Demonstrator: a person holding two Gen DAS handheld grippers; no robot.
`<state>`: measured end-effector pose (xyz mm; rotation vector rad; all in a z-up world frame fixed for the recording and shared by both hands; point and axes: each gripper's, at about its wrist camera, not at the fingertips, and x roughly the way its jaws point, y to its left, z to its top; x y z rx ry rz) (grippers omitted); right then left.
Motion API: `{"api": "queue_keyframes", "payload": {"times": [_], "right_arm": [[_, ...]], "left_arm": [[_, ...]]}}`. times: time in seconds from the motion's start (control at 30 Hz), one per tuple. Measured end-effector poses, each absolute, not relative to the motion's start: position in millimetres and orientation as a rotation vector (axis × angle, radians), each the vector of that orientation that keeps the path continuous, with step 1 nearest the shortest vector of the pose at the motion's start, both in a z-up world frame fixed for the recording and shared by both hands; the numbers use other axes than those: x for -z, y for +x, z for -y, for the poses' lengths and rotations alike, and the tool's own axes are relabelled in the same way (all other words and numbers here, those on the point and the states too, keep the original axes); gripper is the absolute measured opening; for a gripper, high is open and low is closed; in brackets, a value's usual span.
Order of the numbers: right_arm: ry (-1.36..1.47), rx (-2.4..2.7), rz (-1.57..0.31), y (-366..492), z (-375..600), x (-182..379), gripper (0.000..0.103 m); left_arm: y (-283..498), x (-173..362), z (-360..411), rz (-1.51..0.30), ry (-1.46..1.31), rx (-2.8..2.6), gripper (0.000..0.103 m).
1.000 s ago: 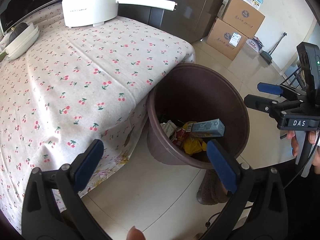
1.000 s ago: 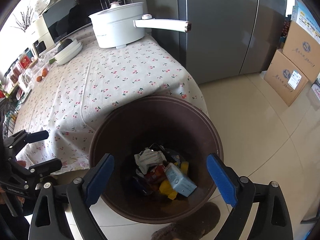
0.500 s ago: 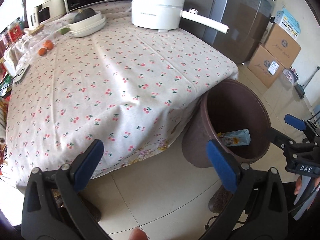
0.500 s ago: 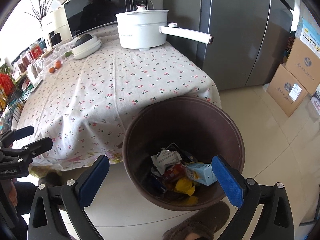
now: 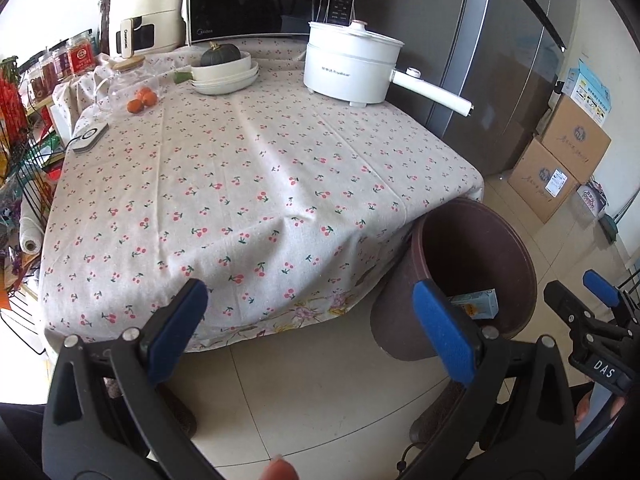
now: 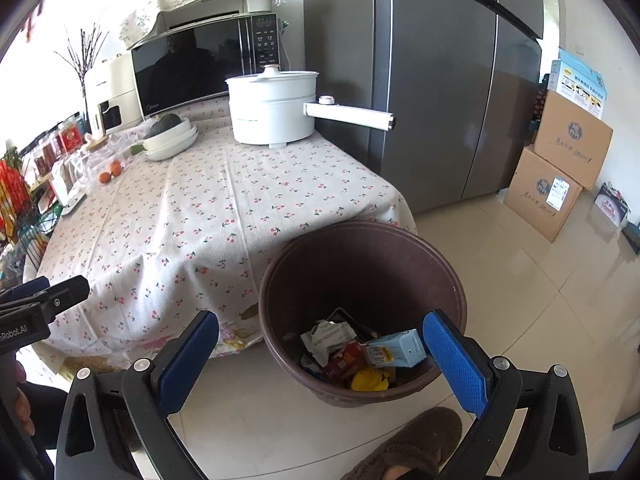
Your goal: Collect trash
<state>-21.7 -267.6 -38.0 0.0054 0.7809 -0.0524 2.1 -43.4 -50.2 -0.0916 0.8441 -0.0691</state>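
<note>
Where the grey refrigerator [image 6: 420, 80] stands against the far wall, the table with its cherry-print tablecloth [image 5: 248, 184] sits just beside its left flank. On that cloth, well back from the near edge, are a black microwave [image 6: 204, 68], a white electric pot [image 5: 352, 66] with its long handle pointing toward the refrigerator, and a stack of white bowls [image 5: 226, 76] holding a dark green squash. Two cardboard boxes [image 6: 560, 168] are stacked on the tiled floor to the right of the refrigerator.

The brown trash bin [image 6: 360, 264] stands on the floor, touching the hanging cloth at the table's near right corner. Inside it, at the bottom, lie the collected items: a light blue carton [image 6: 396, 349] on its side, a crumpled white wrapper [image 6: 328, 336], a red packet [image 6: 346, 360] and a yellow piece [image 6: 370, 380], possibly a peel; the view is too small to confirm.

The left gripper [image 5: 308, 332] is held over the near edge of the table, jaws spread wide, nothing between the blue pads. The right gripper [image 6: 320, 360] is held above the bin's near rim, jaws fully spread, gripping nothing. A brown slipper [image 6: 408, 440] rests on the floor just in front of the bin.
</note>
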Motion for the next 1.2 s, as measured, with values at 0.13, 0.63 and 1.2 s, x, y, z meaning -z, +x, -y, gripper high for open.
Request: {"api": "queue_keyframes", "payload": {"times": [0.13,0.63,1.2], "right_arm": [[0.011,0.063,-0.77,-17,267,36,0.103],[-0.017,0.091,-0.786,-20,265,43,0.103],[-0.029,0.09,-0.771,-20,264,41,0.103]], "left_arm": [[-1,45,47,-0.811,-0.07,0.061,0.102],[-7,46,66,-0.809,-0.023,0.08,0.102],[-8,47,67,-0.831,-0.038,0.088,0.102]]}}
